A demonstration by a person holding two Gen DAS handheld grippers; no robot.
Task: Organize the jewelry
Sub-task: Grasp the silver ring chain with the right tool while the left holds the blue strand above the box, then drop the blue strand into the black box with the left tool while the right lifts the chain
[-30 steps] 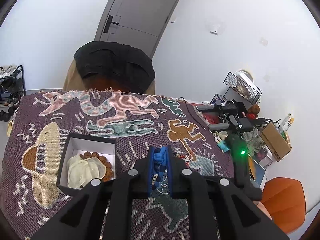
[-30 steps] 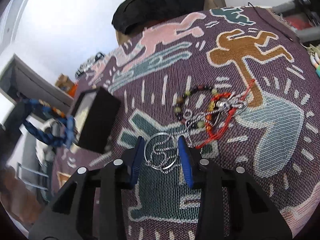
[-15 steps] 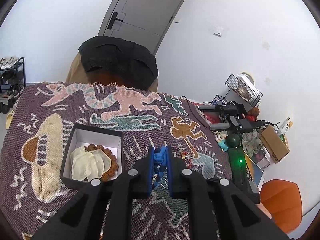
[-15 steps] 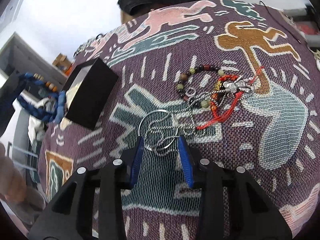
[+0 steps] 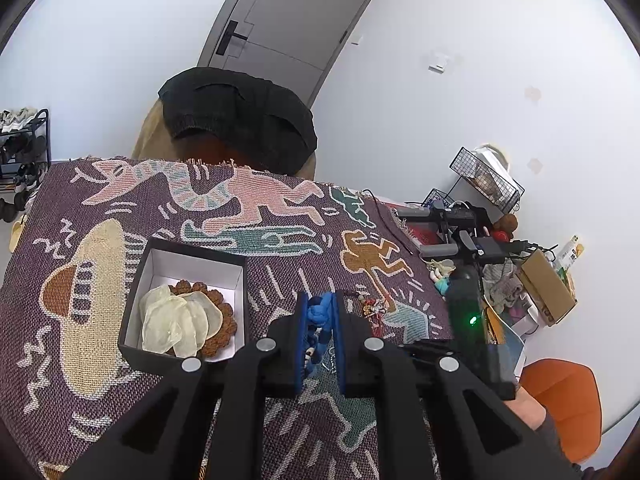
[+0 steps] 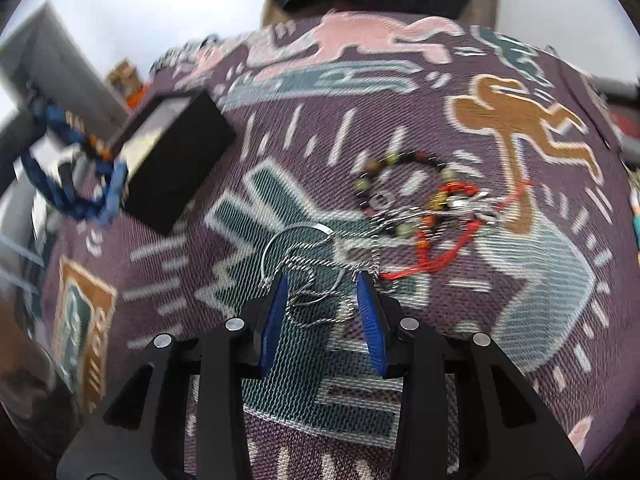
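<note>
My left gripper is shut on a blue braided bracelet, held above the patterned cloth just right of the black jewelry box; the bracelet also hangs at the left of the right wrist view. The box holds pale shell pieces and a brown bead bracelet. My right gripper is open, its fingers on either side of a silver ring and chain lying on the cloth. A dark bead bracelet and a red cord bracelet lie just beyond.
The box shows as a black block in the right wrist view. A chair with a black garment stands behind the table. Cluttered gear, a wire basket and a cardboard box sit off the table's right edge.
My right gripper has moved forward and lower, so the silver ring and chain now lie between its open fingers. My left gripper has drifted with the blue bracelet, staying beside the box.
</note>
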